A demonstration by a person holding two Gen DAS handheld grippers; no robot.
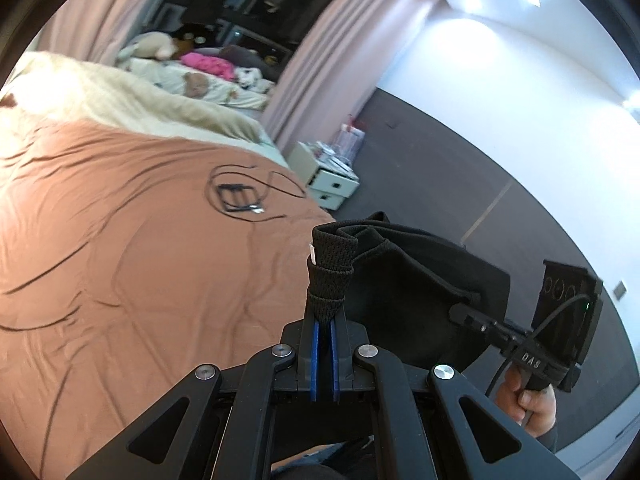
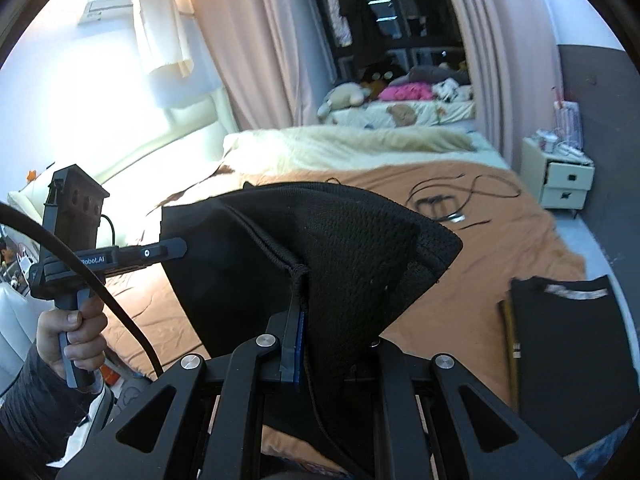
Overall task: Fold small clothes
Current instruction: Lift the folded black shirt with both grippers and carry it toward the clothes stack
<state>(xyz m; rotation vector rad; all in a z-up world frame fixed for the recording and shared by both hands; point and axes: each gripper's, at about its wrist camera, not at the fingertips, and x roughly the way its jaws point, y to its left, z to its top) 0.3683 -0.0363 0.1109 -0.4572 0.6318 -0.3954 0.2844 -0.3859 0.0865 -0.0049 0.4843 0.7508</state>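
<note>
The left gripper [image 1: 325,304] was pinched on the ribbed band of the black garment [image 1: 420,280]; the right gripper [image 2: 298,292] was clamped on its opposite seam edge. The garment hung stretched between them, its long axis running gripper to gripper, raised above the orange bedspread [image 1: 140,280]. Bare bedspread lay beneath, bounded by a black cable [image 2: 448,200] beyond and a folded dark pile [image 2: 568,344] nearer the right gripper.

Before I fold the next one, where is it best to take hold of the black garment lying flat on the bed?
Grip the black garment at the corners of its far edge, where the grey band runs. Come from above, since it lies flat on the orange bedsheet.
</note>
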